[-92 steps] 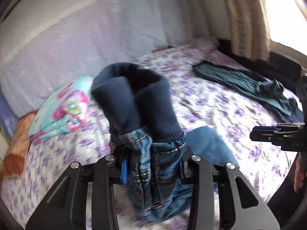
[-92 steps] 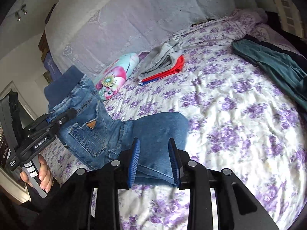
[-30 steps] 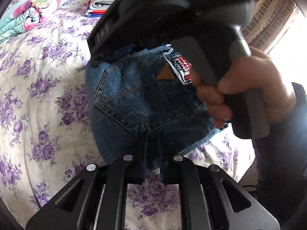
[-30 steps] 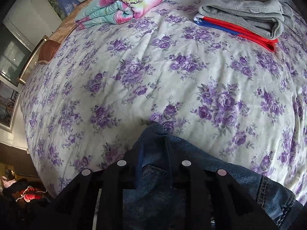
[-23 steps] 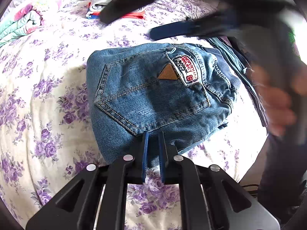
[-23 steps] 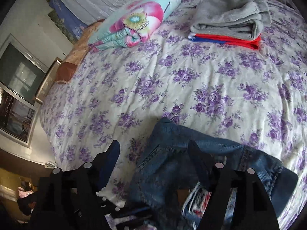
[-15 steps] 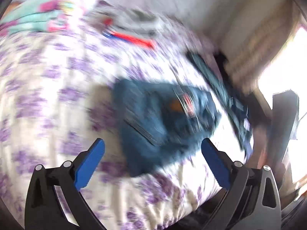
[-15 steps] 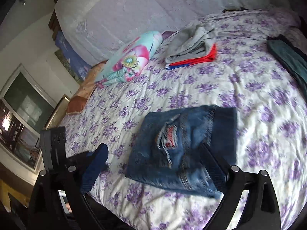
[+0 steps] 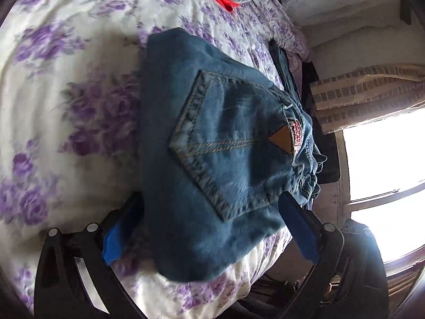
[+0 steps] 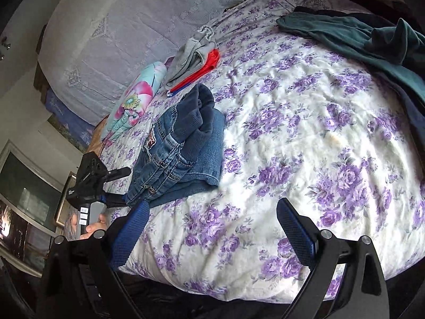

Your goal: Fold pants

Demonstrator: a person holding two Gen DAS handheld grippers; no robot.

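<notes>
Purple-flowered bedding [image 10: 305, 138] is being spread under everything. Right gripper [image 10: 212, 228], fingers apart, is being held empty at lower frame. Left gripper [image 9: 209, 226], fingers apart, is being held astride folded jeans [image 9: 217, 154] at centre. Folded clothes [image 10: 194, 61] are being kept upper left.

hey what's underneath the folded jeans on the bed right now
The folded jeans lie directly on the purple-flowered bedsheet, near its front edge. Only sheet shows around them; whatever sits beneath the denim itself is covered.

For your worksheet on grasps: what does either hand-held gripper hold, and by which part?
Nothing: both the left hand-held gripper and right hand-held gripper are open; the folded blue denim pants lie free.
</notes>
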